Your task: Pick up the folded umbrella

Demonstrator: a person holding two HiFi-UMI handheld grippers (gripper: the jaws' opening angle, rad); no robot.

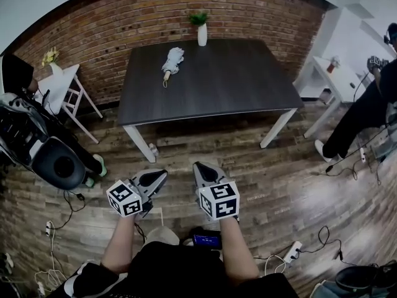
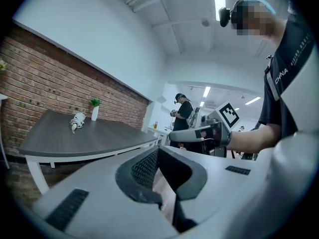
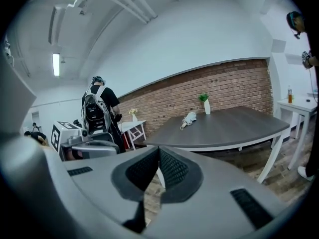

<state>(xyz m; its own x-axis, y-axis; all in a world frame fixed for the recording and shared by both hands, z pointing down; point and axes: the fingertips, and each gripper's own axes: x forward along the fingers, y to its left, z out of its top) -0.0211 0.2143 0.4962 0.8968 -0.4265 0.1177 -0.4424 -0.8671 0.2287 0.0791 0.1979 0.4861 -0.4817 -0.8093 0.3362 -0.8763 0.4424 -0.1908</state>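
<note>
The folded umbrella (image 1: pixel 172 62), white with a tan handle, lies on the far left part of the dark grey table (image 1: pixel 248 85). It shows small in the left gripper view (image 2: pixel 77 121) and in the right gripper view (image 3: pixel 188 119). Both grippers hang low over the wood floor, well short of the table's near edge. My left gripper (image 1: pixel 164 175) is shut with nothing in it, its jaws (image 2: pixel 157 151) meeting at the tips. Beside it my right gripper (image 1: pixel 198 166) is likewise shut and empty (image 3: pixel 158 153). Each gripper points roughly toward the table.
A white vase with a green plant (image 1: pixel 201 33) stands at the table's back edge near the brick wall. A white side table (image 1: pixel 62 82) and a person with a backpack (image 1: pixel 37 141) are at left. A white desk (image 1: pixel 338 79) and another person (image 1: pixel 366 104) are at right. Cables and a power strip (image 1: pixel 290 251) lie on the floor.
</note>
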